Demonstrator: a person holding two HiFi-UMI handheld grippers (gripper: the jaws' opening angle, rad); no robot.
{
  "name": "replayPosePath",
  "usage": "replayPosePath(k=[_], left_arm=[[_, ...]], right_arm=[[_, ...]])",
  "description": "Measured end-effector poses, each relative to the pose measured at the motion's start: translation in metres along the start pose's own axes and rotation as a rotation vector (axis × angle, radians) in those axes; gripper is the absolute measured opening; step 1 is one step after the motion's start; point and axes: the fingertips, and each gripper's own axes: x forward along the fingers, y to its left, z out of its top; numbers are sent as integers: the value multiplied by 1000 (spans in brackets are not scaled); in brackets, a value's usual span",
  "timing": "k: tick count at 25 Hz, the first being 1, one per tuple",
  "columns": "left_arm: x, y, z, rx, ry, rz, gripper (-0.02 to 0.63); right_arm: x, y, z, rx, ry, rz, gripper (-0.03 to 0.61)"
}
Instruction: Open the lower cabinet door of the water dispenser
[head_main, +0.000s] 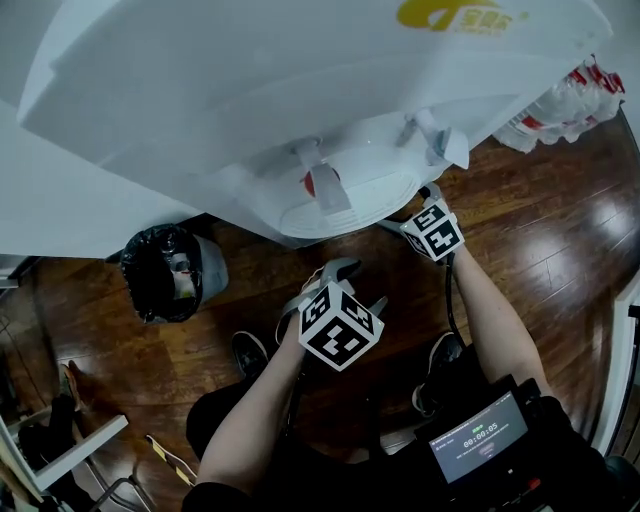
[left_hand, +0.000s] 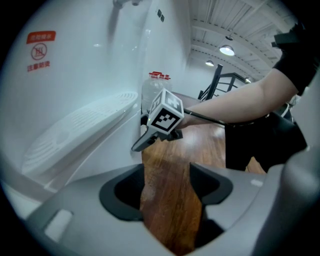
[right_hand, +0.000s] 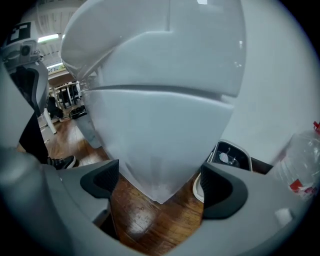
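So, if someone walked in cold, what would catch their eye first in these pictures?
The huge white water dispenser fills the top of the head view, over a dark wooden floor. Just beneath it both grippers stand open: the left gripper mid-frame, the right gripper close to the dispenser's lower body. A bin lined with a black bag stands at the left.

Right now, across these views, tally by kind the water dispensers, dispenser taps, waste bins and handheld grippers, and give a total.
White plastic water dispenser: 1
White lever taps: 2 (red-marked tap, second tap)
Grey bin with black liner: 1
Grey two-jaw grippers with marker cubes: 2 (left gripper, right gripper)
Total: 6
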Motion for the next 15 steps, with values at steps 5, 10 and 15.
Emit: replayPosePath(k=[5,10,15], left_arm=[[-3,-2,-4,-4,-7,-2,302],[-7,1,-5,-31,-18,7,291],[-7,-2,1,-14,-21,8,291]], right_arm=[[11,4,3,56,-61,13,500],[8,3,4,89,-67,10,494],[1,6,-2,115,-53,1,485]])
